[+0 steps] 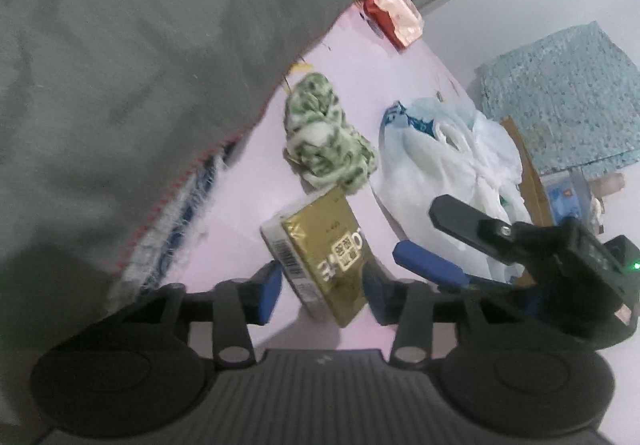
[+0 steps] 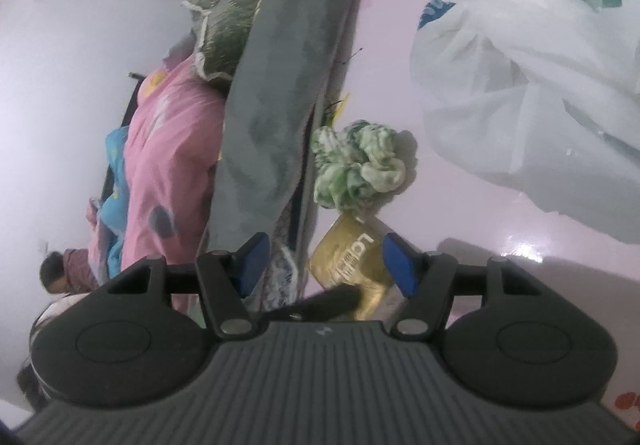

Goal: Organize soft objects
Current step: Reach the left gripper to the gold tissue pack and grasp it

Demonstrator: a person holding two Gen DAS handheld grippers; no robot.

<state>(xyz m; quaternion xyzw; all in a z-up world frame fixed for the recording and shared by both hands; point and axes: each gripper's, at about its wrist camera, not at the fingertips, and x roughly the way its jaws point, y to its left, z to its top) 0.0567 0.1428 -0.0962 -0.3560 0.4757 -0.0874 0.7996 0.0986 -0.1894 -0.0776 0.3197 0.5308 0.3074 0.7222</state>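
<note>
Only from the left wrist, red packet [image 1: 394,15] showed, left gripper [image 1: 320,285] fingers spread beside gold tissue pack [image 1: 320,257], right gripper [image 2: 326,265] fingers spread, pink quilt [image 2: 168,149] seen solely from the right.

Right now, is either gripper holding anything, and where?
Seemingly nothing: the gold tissue pack lies loose inside the open left gripper; the right gripper is empty.

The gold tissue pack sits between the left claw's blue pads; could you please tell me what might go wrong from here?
1. The gold tissue pack lies tilted between the left claw pads, so a closing grip may catch only a corner and slip.
2. The right claw reaches in close beside it; the two could collide.
3. The green-and-white scrunchie touches the pack's far end and may get dragged along.
</note>
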